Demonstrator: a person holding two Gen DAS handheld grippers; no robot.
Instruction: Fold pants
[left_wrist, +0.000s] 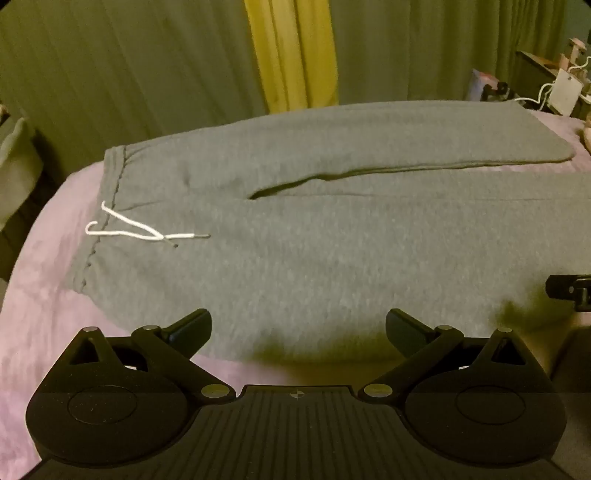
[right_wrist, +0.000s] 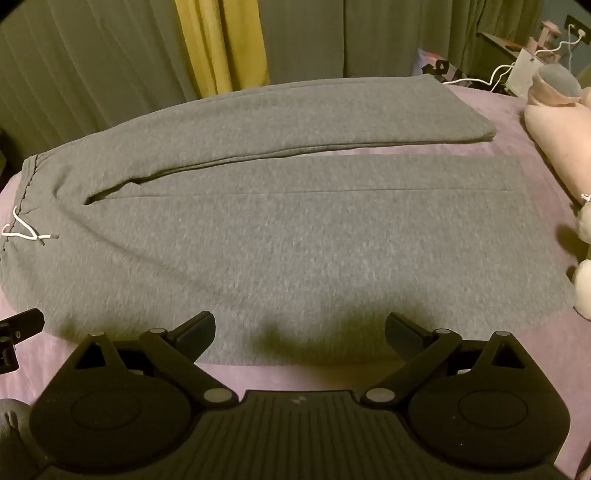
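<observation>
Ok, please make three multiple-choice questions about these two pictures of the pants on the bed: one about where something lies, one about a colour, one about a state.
1. Seen from the right wrist, at which end of the grey pants is the waistband?
A. the left end
B. the right end
C. hidden under a leg

2. What colour is the drawstring?
A. black
B. white
C. yellow

3. How do the pants lie?
A. folded in half, one leg on the other
B. rolled into a bundle
C. spread flat, legs side by side

Key:
1 A: the waistband seam and the drawstring are at the left edge, and the leg ends point right, toward the pink plush toy.
2 B: the cord shows white on the grey cloth.
3 C: both legs lie flat on the purple blanket, with a gap between them; no fold is made yet.
</observation>
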